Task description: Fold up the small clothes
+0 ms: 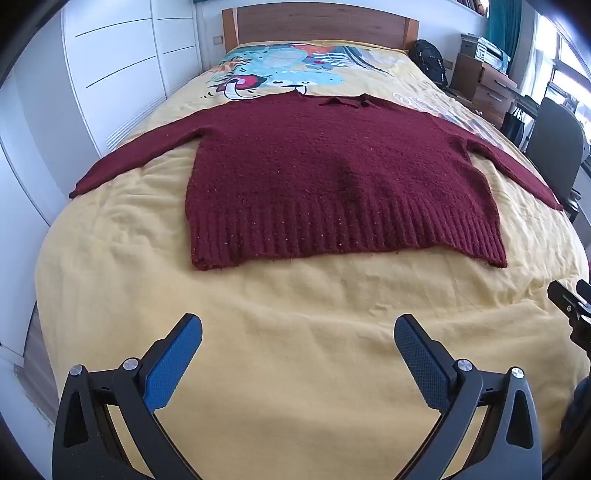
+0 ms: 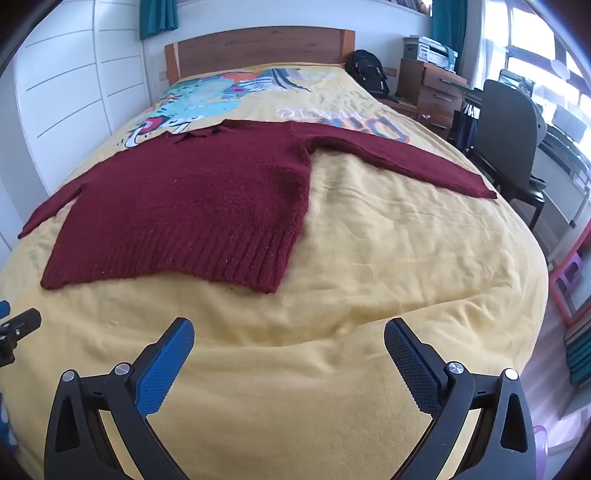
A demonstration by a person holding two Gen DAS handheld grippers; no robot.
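A dark red knitted sweater (image 1: pixel 332 173) (image 2: pixel 192 199) lies flat on the yellow bedspread (image 1: pixel 295 332) (image 2: pixel 388 258), face up, both sleeves spread out to the sides and its ribbed hem toward me. My left gripper (image 1: pixel 298 326) hovers open above bare bedspread, short of the hem's middle. My right gripper (image 2: pixel 289 330) also stands open over bare bedspread, short of the hem's right corner. Nothing is between either pair of blue-padded fingers. A part of the right gripper (image 1: pixel 570 306) shows at the right edge of the left wrist view.
White wardrobe doors (image 1: pixel 110 66) run along the bed's left side. A wooden headboard (image 1: pixel 321 24) stands at the far end. To the right are a black backpack (image 2: pixel 365 70), wooden drawers (image 2: pixel 432 88) and a dark office chair (image 2: pixel 506 133).
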